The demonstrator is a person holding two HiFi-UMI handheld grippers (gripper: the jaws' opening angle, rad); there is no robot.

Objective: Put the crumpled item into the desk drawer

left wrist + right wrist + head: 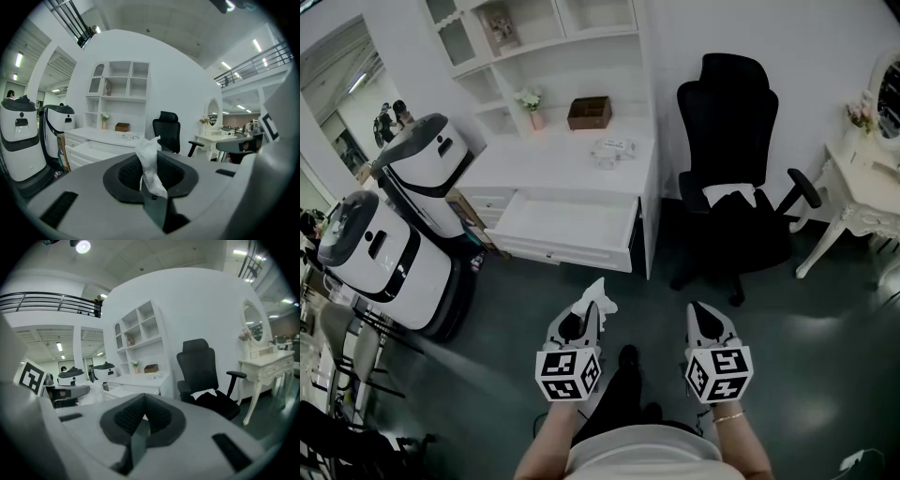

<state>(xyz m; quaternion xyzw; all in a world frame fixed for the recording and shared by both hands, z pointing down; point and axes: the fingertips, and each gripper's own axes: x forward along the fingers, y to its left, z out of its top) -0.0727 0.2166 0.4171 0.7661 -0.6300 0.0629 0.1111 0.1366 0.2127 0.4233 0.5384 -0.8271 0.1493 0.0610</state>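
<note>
Looking down, head view: left gripper (581, 323) holds the crumpled item (596, 298) well short of the open white drawer (567, 228), right gripper (705, 323) alongside. Left gripper view: ribbed dark pads (173, 173) pinch only the soft, thin white wad's lower part, so it may slip free in transit. Right gripper view: jaws clenched, empty.

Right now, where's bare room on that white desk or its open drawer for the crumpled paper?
Open white drawer: whole bed bare. Desktop's left-front stretch bare. Crowded toward the back: small flower vase, brown wooden box, clear glassy clutter.
</note>
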